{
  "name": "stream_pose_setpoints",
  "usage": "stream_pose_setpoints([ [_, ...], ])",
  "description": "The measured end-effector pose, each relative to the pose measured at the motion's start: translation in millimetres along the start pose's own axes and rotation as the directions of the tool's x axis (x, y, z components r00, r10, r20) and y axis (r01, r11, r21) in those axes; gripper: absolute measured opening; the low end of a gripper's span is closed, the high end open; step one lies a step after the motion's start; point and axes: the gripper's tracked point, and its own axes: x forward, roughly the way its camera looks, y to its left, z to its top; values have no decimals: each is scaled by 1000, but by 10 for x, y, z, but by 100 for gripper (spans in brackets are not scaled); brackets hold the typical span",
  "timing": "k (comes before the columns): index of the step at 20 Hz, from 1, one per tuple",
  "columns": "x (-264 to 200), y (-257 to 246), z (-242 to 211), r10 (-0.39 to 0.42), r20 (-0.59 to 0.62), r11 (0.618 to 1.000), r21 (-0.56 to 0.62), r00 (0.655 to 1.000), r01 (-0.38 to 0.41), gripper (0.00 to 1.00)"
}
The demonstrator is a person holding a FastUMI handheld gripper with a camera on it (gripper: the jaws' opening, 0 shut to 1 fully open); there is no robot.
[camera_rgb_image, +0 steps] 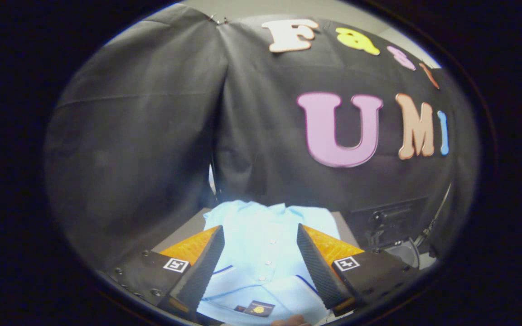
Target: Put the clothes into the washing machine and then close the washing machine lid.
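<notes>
A light blue buttoned shirt lies flat on a grey table, its collar toward the booth wall and a dark tag near its lower hem. My gripper hovers over the shirt with its fingers wide apart, open, nothing pressed between them. The shirt's button row runs between the two fingers. I cannot tell how far above the cloth the fingertips are.
Black cloth forms the booth wall right behind the table. A dark machine or bracket with cables stands to the right of the shirt, beyond the right finger. A bit of a hand shows below the shirt's hem.
</notes>
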Motion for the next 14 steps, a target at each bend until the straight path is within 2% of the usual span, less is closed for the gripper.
stream_pose_setpoints([
  [2, 255, -87, -129, -55, -81, 998, -39, 995, 52, 100],
  [3, 362, -212, -160, -118, -112, 992, -66, 987, 111, 100],
  [6, 614, -425, -397, -258, -237, 966, -82, 937, 246, 100],
  [7, 657, -391, -591, -243, -339, 970, -60, 909, 237, 100],
  [8, 635, -341, -601, -183, -393, 981, -8, 901, 196, 100],
  [11, 659, -372, -473, -49, -401, 972, 191, 915, 136, 97],
  [14, 687, -373, -427, 46, -373, 936, 340, 927, 90, 96],
])
